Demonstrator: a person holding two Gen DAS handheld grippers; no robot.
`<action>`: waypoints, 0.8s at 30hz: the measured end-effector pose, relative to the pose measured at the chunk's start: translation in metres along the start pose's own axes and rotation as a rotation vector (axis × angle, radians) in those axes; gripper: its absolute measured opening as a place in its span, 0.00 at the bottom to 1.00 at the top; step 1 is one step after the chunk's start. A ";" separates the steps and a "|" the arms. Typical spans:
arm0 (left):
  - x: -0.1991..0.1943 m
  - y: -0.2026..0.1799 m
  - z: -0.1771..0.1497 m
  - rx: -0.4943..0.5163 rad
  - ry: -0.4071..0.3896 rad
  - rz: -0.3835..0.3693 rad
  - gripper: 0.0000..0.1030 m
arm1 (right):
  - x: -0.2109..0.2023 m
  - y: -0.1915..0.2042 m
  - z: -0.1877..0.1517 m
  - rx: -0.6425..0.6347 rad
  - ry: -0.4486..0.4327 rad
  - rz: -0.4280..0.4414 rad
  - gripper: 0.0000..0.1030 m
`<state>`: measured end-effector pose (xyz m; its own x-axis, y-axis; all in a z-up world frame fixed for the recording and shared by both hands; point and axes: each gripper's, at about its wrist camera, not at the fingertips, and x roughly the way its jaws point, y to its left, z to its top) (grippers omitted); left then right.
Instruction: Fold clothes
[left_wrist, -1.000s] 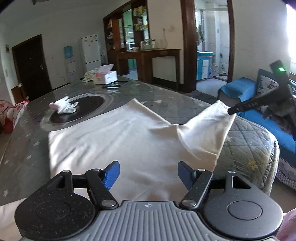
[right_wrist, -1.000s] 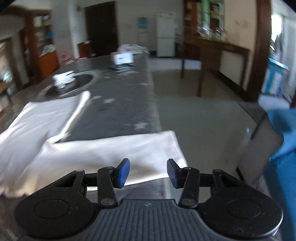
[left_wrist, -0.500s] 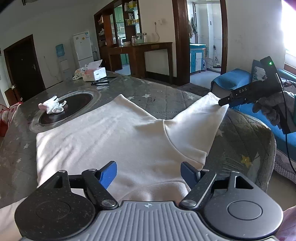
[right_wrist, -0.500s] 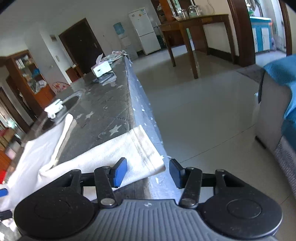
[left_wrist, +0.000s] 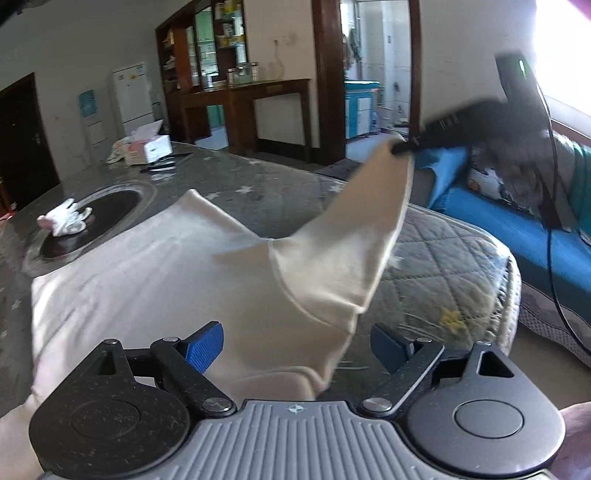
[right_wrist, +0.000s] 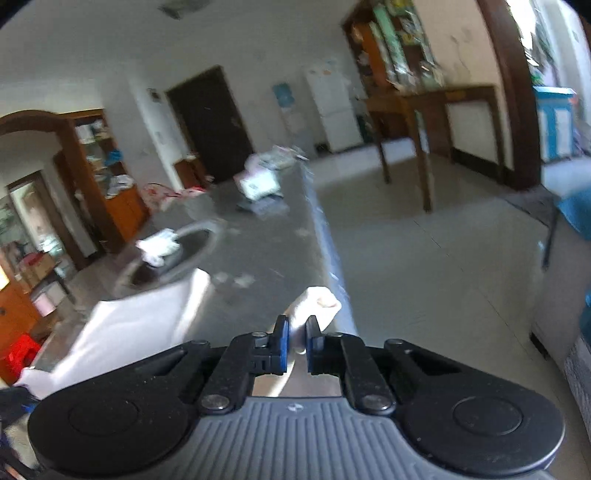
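Since a second ago our right gripper pinches one sleeve cuff, lifted upper right; left gripper opening, nothing pinched. One blurred garment, bottom-left cut off.

One cream long-sleeved cotton garment lies on one grey star-patterned quilted desk. At ten o'clock: one crumpled white cloth. At eleven: one white tissue box. Two claws.

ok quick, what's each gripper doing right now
Left gripper: jaws opening, nothing between the pads, over the cream cotton shirt.
Right gripper: shut on the shirt's sleeve end, lifted.
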<state>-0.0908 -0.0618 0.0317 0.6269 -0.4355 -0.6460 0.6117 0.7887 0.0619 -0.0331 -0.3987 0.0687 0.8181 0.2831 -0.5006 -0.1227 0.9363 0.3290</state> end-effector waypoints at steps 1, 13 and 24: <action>0.001 -0.001 0.000 0.001 0.000 -0.009 0.87 | -0.003 0.007 0.006 -0.017 -0.011 0.017 0.08; -0.029 0.025 -0.013 -0.099 -0.058 0.052 0.97 | 0.012 0.143 0.047 -0.289 0.005 0.281 0.08; -0.076 0.075 -0.046 -0.256 -0.103 0.193 1.00 | 0.064 0.255 0.005 -0.459 0.169 0.450 0.08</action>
<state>-0.1147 0.0505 0.0510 0.7730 -0.2985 -0.5597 0.3440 0.9386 -0.0255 -0.0094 -0.1427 0.1242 0.5363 0.6609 -0.5249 -0.6893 0.7019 0.1796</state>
